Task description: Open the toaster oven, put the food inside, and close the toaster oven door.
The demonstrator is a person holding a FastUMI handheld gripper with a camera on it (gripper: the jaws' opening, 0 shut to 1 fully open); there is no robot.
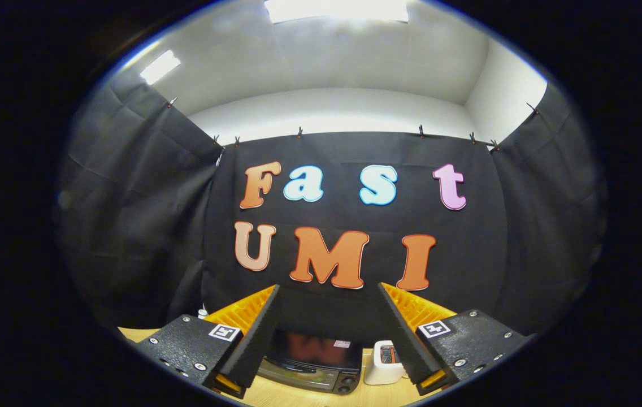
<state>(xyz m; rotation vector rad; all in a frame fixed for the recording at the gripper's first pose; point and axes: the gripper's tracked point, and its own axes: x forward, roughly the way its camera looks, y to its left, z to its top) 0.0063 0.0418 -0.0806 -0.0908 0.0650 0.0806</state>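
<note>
- My gripper [329, 339] is held high and tipped up toward the black cloth wall [355, 158] of the booth, so most of what lies ahead of my fingers is that wall and the pale ceiling [321, 62] above it.
- My two fingers stand wide apart, with nothing between them and nothing touching either pad.
- The left finger [259, 333] and the right finger [403, 333] slant inward as they run away from me, and the gap between them frames the things on the table below.
- The toaster oven [312, 362] sits low between my fingers, a little nearer the left one, well beyond the tips and resting on the wooden table [321, 397].
- Its dark glass door [312, 350] faces up toward me; it looks closed, though from this angle I cannot be sure.
- Two round knobs [346, 387] show at the oven's right end, just beside the door.
- A small white toaster [384, 362] stands on the table just to the right of the oven, close against the inner side of my right finger as I see it, but apart from it in depth.
- A small white object [202, 312] peeks up past the outer side of my left finger; I cannot tell what it is.
- Two bright ceiling lights [335, 8] shine far above the fingers.
</note>
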